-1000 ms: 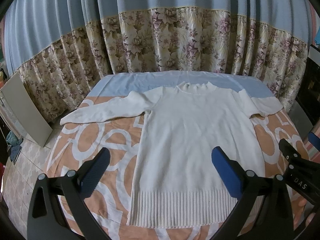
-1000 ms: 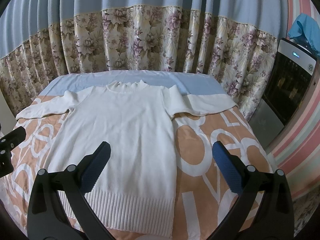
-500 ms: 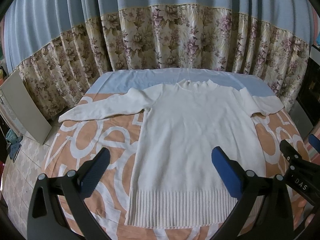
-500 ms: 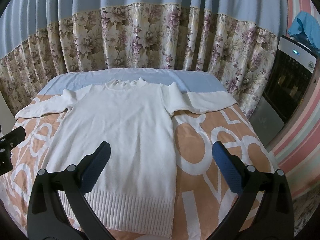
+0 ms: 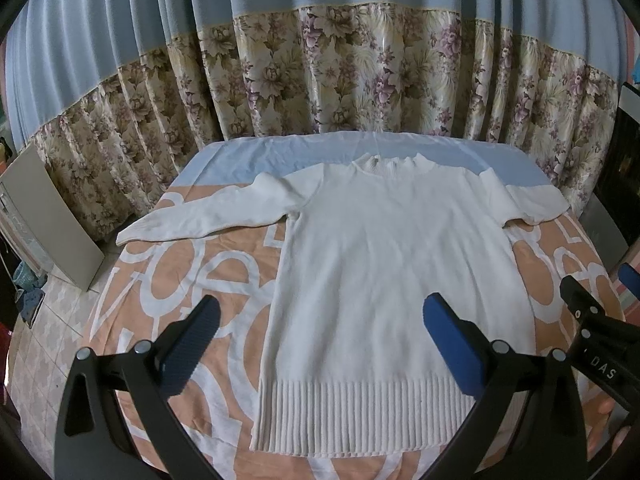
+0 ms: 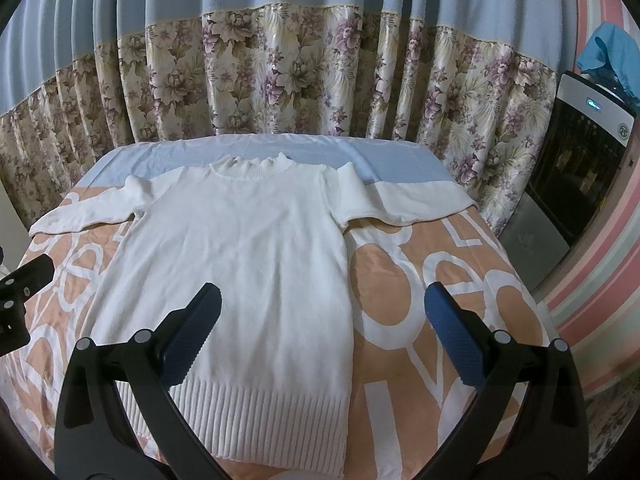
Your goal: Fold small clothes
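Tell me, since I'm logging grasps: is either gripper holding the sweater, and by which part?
Nothing is held. The left gripper and right gripper are both open above the white sweater, which lies flat on the bed.

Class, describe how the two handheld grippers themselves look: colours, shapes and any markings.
Both the left gripper and right gripper have black angular frames with cut-out slots and silver rivets. Their fingers carry textured blue pads. One black body bears white letters "DAS". No cables show.

Blue-and-floral curtain (image 5: 320,80) behind the bed (image 5: 192,280); tiled floor (image 5: 44,344); striped wall (image 6: 592,280).
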